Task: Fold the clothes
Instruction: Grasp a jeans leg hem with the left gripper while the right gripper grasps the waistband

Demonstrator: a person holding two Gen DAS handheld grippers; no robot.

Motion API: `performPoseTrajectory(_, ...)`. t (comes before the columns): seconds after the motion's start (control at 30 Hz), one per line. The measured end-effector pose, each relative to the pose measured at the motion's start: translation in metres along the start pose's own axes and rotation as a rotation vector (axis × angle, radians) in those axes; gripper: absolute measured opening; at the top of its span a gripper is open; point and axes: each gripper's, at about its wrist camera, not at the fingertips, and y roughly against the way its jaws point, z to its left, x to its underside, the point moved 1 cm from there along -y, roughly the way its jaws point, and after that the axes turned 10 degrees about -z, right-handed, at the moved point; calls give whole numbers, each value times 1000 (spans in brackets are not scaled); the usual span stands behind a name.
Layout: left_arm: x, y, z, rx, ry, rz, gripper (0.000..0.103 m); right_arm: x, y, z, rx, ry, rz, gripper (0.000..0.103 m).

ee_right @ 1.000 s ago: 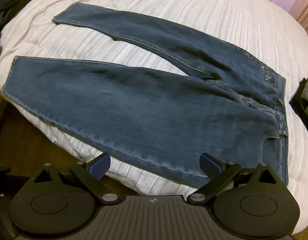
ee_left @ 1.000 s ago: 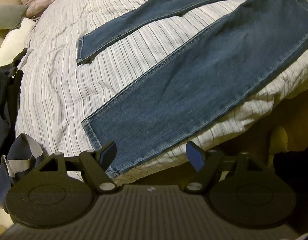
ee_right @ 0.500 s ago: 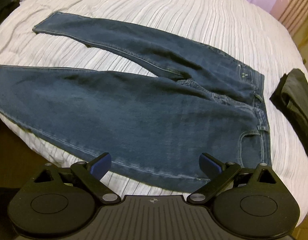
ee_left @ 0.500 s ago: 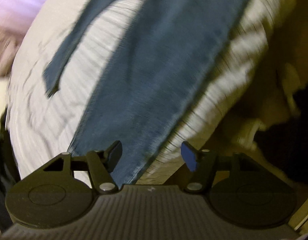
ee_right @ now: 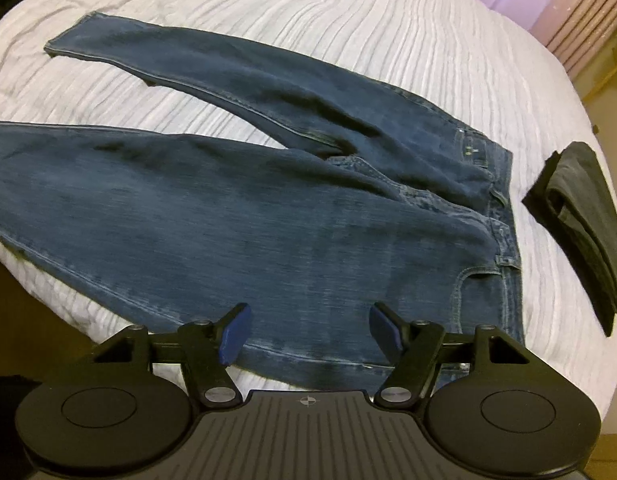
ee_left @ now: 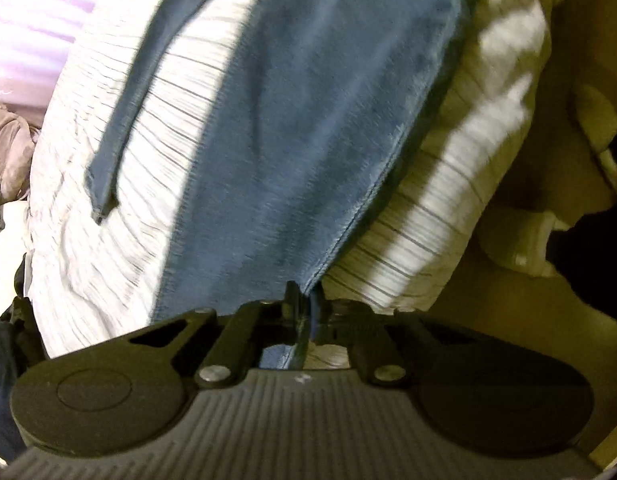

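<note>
Blue jeans [ee_right: 268,220] lie flat on the bed with legs spread and the waistband [ee_right: 504,216] at the right. In the left wrist view the near leg [ee_left: 308,120] runs up from my left gripper [ee_left: 304,296], which is shut on that leg's bottom edge. The picture there is blurred. My right gripper [ee_right: 310,334] hovers at the jeans' near side seam below the hip. Its jaws are closing, with the denim edge lying between the blue pads [ee_right: 232,332] and neither pad pressing on it.
A white ribbed bedcover [ee_right: 348,20] lies under the jeans. A folded dark garment [ee_right: 580,220] rests on the bed right of the waistband. The bed's near edge drops to a brownish floor [ee_left: 528,320]. Dark clothing [ee_left: 4,360] hangs at the left edge.
My left gripper sank onto the near leg's bottom edge, rolled, and went from open to shut on the denim. My right gripper shifted toward the waist end and its jaws narrowed.
</note>
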Motion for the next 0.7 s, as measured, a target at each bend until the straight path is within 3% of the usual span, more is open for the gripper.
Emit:
performPoseTrajectory(0.1,-7,15,22,7,33,-34,5,8,-1,1,32,39,24,70)
performPoseTrajectory(0.13,-9,19,29,11,42,-44,5,11,-1,1,42,55,32,76)
performPoseTrajectory(0.17,-12,22,35,14,52,-50,5,15,0,2,54,79,34,90)
performPoseTrajectory(0.23,-17,25,47,19,73,-60,5,23,2,3,70,124,23,93)
performPoseTrajectory(0.37,-30,27,67,23,127,-51,5,45,2,1,100,274,18,93)
performPoseTrajectory(0.57,-54,25,88,-24,210,29,5,92,-23,-28,69,487,28,93)
performPoseTrajectory(0.6,-58,25,89,-37,214,47,5,100,-29,-34,60,512,24,90)
performPoseTrajectory(0.63,-62,25,90,-50,218,64,5,105,-36,-41,49,536,26,79)
performPoseTrajectory(0.7,-68,26,88,-69,216,99,5,116,-48,-54,35,580,25,75)
